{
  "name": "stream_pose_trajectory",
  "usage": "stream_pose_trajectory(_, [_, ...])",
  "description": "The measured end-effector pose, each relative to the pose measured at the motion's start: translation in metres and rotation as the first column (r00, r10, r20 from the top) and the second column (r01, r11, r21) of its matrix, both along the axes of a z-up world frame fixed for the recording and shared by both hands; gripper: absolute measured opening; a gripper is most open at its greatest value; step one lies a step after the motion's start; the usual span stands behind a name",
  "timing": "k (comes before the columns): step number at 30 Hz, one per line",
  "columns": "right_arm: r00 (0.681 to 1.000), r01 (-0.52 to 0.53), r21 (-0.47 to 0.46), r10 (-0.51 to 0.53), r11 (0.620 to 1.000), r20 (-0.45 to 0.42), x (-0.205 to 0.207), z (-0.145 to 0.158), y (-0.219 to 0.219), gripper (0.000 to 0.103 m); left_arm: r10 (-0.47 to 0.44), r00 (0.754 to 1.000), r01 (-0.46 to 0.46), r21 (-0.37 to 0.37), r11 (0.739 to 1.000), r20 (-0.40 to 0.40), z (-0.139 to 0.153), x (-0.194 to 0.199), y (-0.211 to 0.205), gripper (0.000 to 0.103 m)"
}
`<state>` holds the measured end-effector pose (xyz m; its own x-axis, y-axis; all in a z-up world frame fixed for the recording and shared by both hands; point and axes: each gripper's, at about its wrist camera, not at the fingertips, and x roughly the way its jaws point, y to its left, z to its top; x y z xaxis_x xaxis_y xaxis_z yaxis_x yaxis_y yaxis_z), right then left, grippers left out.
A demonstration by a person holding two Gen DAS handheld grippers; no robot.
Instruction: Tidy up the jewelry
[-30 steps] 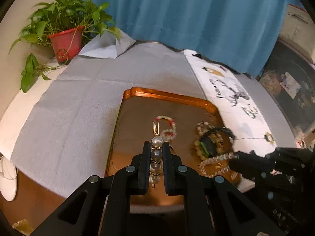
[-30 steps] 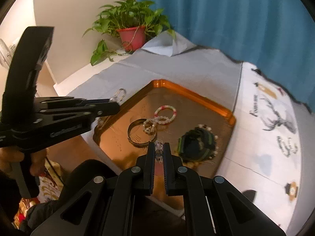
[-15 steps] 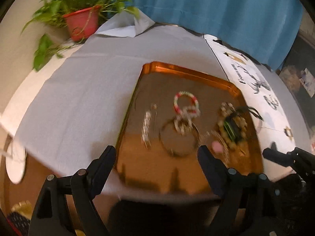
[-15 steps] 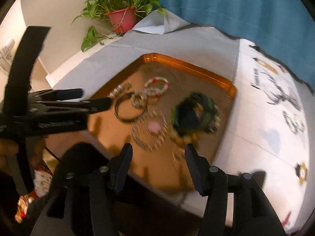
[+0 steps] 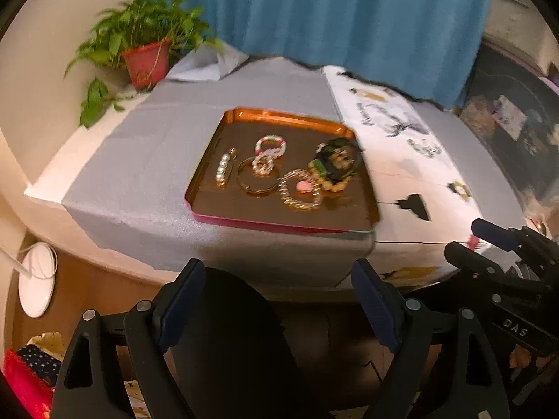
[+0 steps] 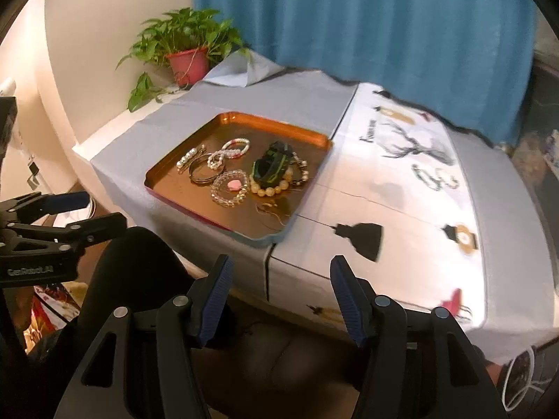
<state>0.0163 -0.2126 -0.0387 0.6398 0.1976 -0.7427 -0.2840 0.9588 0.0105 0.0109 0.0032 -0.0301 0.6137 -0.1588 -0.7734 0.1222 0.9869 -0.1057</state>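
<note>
So: both grippers sit off the near edge of the table, pointing down at it. Left gripper has its jaws spread wide with nothing between them; right gripper is about half open, also empty. Table is covered by a grey cloth on the left half and a white printed cloth with a deer graphic and black tassel motifs on the right. The orange tray lies on the grey cloth, its right edge at the seam with the white cloth, at 12 o'clock from the left gripper and 11 o'clock from the right. All the jewelry is in the tray: pearl clip at the tray's 9 o'clock, thin bangle just right of it, red-and-white bead bracelet toward 12, crystal bracelet with a pink charm near centre, dark green piece touching a ring of amber beads at 3 o'clock. A red-potted plant stands at the far left corner, 10 o'clock. Blue curtain closes the back; cream wall on the left. A white round object sits on the floor at 8 o'clock of the left view. Slight motion blur.
</note>
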Motion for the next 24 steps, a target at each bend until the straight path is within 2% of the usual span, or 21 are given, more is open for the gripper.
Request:
stream_pose_trajectory(10, [0.995, 0.062, 0.033, -0.065, 0.998, 0.082, -0.053, 0.033, -0.035, 0.060, -0.060, 0.992, 0.058, 0.021, 0.998, 0.108, 0.039, -0.043, -0.030, 0.085])
stream_pose_trajectory(18, [0.994, 0.061, 0.048, -0.065, 0.997, 0.092, -0.068, 0.036, -0.039, 0.060, -0.066, 0.989, 0.061, 0.038, 0.997, 0.136, 0.050, -0.054, -0.035, 0.085])
stream_pose_trajectory(24, [0.993, 0.068, 0.053, -0.072, 0.996, 0.089, -0.068, 0.034, -0.044, 0.060, -0.072, 0.990, 0.067, 0.046, 0.997, 0.123, 0.047, -0.055, -0.039, 0.085])
